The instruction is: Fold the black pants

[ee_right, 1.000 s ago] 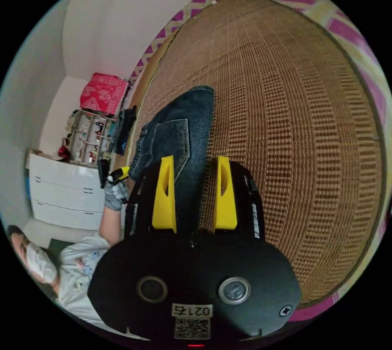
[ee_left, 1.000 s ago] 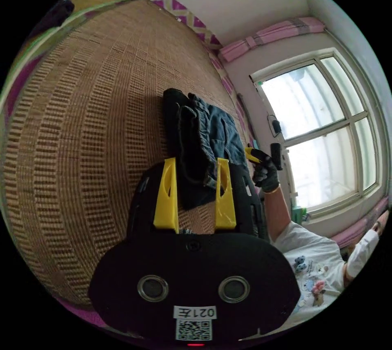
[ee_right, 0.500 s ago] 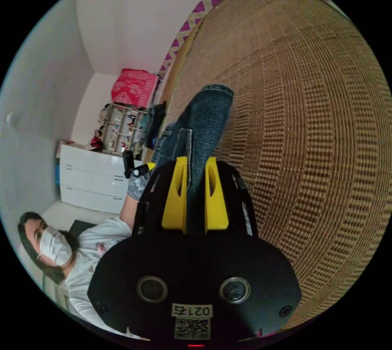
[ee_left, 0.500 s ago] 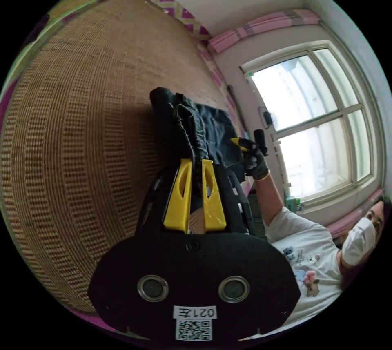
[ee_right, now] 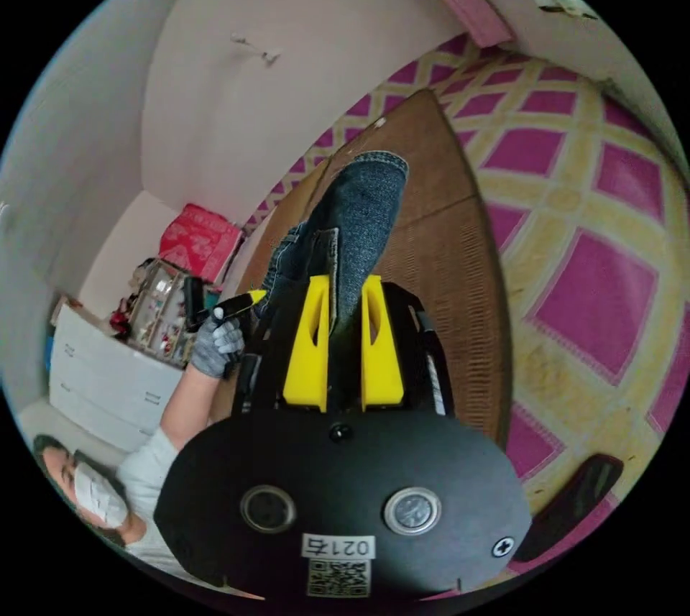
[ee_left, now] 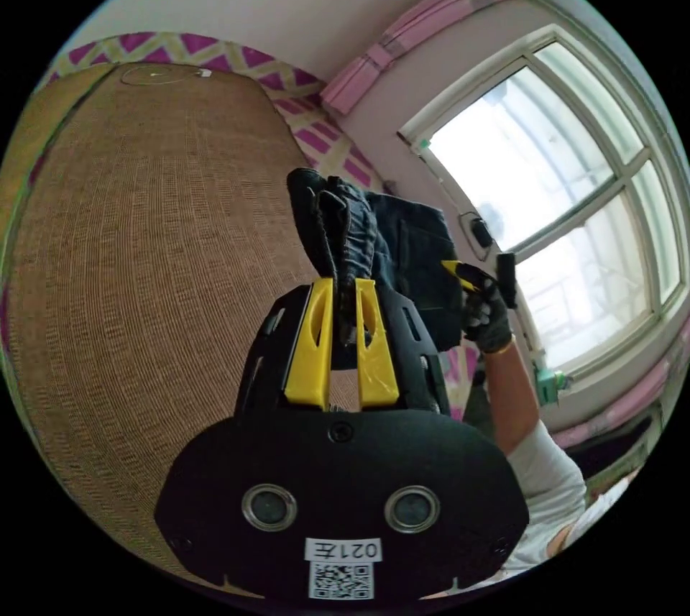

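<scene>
Black pants of dark, denim-like cloth (ee_left: 374,235) hang lifted between my two grippers, clear of the brown woven mat (ee_left: 144,249) that covers the bed. My left gripper (ee_left: 343,343) has its yellow jaws drawn close on a thick, bunched edge of the cloth, gathered into ridges that rise above the jaw tips. My right gripper (ee_right: 343,343) likewise has its jaws pressed on a doubled band of the same pants (ee_right: 352,221), whose rounded fold stands up beyond the jaws; a stitched patch pocket lies on the panel beside it. In the left gripper view the person's gloved hand (ee_left: 485,314) holds the other gripper at the far side of the garment, with the bright window (ee_left: 553,192) behind. In the right gripper view the mat's edge gives way to a pink and yellow patterned sheet (ee_right: 589,228).

Handling, as I judge it: the fabric is soft but weighty, thick enough to hold a crease yet prone to sag in the span between the grips. It is not fragile and not slippery; seams and hems give the firmest purchase. I would hold at stitched edges, in matching places on each side, so the layers hang level before I lower them onto the mat.
</scene>
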`<move>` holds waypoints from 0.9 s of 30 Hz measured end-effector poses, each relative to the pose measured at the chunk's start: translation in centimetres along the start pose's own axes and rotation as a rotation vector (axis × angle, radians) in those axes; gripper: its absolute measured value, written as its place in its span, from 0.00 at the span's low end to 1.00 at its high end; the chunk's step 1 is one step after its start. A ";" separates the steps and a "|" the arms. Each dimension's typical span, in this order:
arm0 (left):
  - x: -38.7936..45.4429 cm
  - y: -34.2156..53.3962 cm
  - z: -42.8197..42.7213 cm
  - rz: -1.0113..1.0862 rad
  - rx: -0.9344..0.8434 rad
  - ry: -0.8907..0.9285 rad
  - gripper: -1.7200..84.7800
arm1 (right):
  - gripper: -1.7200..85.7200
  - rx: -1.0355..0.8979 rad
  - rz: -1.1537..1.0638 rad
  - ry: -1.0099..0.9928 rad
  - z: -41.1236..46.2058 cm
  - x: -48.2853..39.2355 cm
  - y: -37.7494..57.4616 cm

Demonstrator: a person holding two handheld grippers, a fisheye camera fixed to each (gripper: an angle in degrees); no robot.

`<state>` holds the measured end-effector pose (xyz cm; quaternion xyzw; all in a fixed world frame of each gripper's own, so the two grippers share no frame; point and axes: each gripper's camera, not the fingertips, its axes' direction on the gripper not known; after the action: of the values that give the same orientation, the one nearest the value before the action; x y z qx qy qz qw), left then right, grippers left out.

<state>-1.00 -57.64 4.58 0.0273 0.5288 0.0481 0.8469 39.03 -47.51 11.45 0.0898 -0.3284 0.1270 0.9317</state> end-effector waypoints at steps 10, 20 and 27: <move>3.4 12.5 5.0 0.266 -0.045 -0.193 0.05 | 0.12 -0.044 -0.201 0.143 4.9 -3.2 6.8; 11.8 33.9 -5.9 0.422 0.060 -0.480 0.01 | 0.08 -0.071 -0.919 -0.004 13.4 -29.4 23.2; 8.9 47.6 -12.5 0.170 0.092 -0.857 0.01 | 0.04 -0.321 -1.279 0.004 27.9 -51.5 35.9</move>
<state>-10.85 -9.40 -4.25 0.1258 0.1273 0.0785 0.9807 -26.75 -29.50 3.25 0.1270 -0.2236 -0.5019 0.8258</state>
